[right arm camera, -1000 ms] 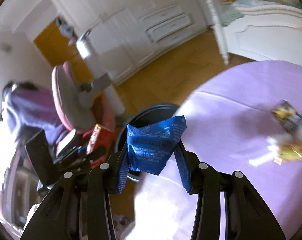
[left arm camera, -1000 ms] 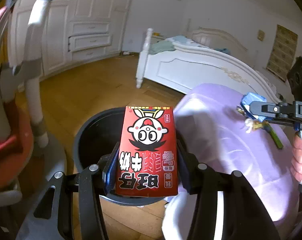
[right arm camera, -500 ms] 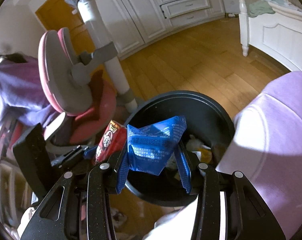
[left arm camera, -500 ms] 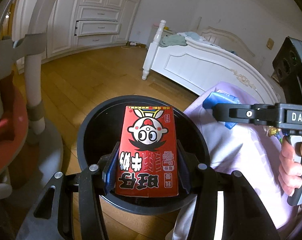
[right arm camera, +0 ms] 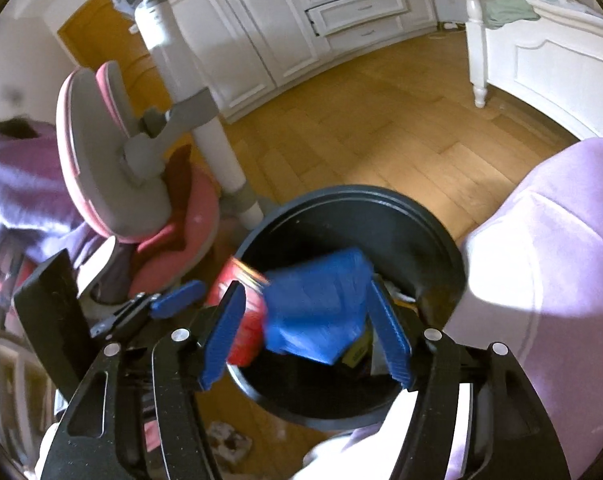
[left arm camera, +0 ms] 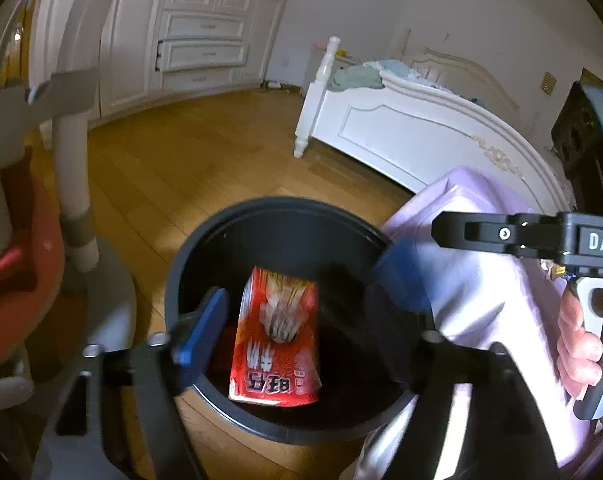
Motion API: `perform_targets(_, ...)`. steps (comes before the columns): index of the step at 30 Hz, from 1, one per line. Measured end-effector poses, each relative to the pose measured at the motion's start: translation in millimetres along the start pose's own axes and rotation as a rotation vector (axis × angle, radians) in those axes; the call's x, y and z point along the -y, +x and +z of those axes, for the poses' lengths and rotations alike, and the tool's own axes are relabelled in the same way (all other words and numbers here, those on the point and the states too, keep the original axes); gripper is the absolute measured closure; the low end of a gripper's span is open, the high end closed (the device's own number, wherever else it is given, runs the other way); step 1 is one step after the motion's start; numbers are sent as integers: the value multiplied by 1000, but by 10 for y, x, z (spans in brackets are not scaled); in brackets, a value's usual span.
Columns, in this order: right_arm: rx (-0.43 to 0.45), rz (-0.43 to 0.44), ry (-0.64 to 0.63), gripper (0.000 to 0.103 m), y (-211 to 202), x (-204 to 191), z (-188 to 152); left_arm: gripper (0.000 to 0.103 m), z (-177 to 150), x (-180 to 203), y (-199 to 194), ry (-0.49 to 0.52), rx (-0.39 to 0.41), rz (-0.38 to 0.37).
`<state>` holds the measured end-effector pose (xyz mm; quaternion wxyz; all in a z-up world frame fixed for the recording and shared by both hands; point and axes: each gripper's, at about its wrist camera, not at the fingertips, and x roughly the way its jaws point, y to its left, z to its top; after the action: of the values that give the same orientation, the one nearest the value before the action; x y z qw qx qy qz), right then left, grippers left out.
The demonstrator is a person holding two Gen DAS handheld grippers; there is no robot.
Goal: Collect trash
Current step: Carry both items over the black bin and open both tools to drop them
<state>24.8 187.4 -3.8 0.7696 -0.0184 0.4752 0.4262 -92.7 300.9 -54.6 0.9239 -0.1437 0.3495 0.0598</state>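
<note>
A black round trash bin (left arm camera: 205, 248) stands on the wooden floor. My left gripper (left arm camera: 297, 328) is open above it, and the red snack box (left arm camera: 277, 340) is blurred and free between its jaws, inside the bin mouth. My right gripper (right arm camera: 309, 328) is open over the same bin (right arm camera: 421, 216). The blue wrapper (right arm camera: 317, 308) is blurred and loose between its fingers, with the red box (right arm camera: 241, 320) beside it. Other trash lies inside the bin.
A purple cloth-covered table (left arm camera: 481, 280) (right arm camera: 549, 260) stands right of the bin. A pink and grey chair (right arm camera: 121, 184) with a white post (left arm camera: 73, 160) stands to the left. A white bed frame (left arm camera: 401, 136) is behind. Scraps lie on the floor (right arm camera: 229, 440).
Both grippers opened over the bin. The red box dropped from the left one and the blue wrapper slipped from the right one.
</note>
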Motion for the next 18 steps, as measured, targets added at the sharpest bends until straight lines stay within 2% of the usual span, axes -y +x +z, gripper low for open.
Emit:
perform_targets(2,21,0,11,33,-71,50,-4,26,18,35,-21,11,5,-5)
perform_targets(9,105,16,85,33,-503,328,-150,26,109,256,-102,35,13,-53)
perform_targets(18,228,-15,222,33,-1282,961,-510,26,269,1140,-86,167,-1,-235)
